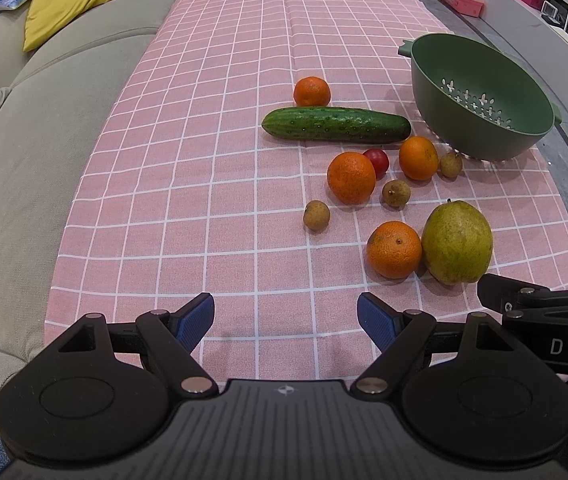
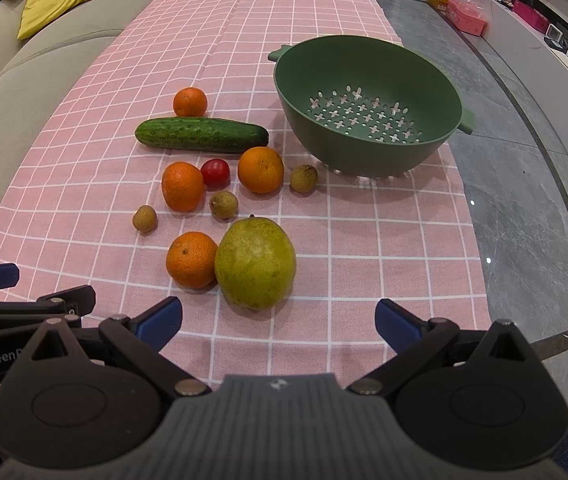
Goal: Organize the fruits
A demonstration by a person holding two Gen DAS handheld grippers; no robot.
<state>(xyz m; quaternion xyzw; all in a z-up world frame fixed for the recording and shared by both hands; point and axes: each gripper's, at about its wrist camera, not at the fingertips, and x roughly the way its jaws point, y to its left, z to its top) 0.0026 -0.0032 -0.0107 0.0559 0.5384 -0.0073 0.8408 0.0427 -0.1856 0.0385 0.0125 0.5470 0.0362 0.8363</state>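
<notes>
A green colander [image 1: 479, 96] [image 2: 367, 108] stands empty on the pink checked tablecloth [image 1: 212, 184] [image 2: 363, 240]. In front of it lie a cucumber [image 1: 335, 124] [image 2: 202, 134], several oranges [image 1: 351, 178] [image 2: 192, 260], a red tomato [image 1: 376, 161] [image 2: 215, 172], three small brown longans [image 1: 316, 215] [image 2: 224, 204] and a green pear [image 1: 456, 242] [image 2: 256, 263]. My left gripper [image 1: 285, 320] is open and empty near the table's front edge. My right gripper [image 2: 278, 322] is open and empty, just in front of the pear.
A beige sofa [image 1: 24, 160] with a yellow cushion [image 1: 66, 6] runs along the left of the table. Grey stone floor [image 2: 523, 184] lies to the right, with pink boxes [image 2: 465, 14] on a ledge beyond.
</notes>
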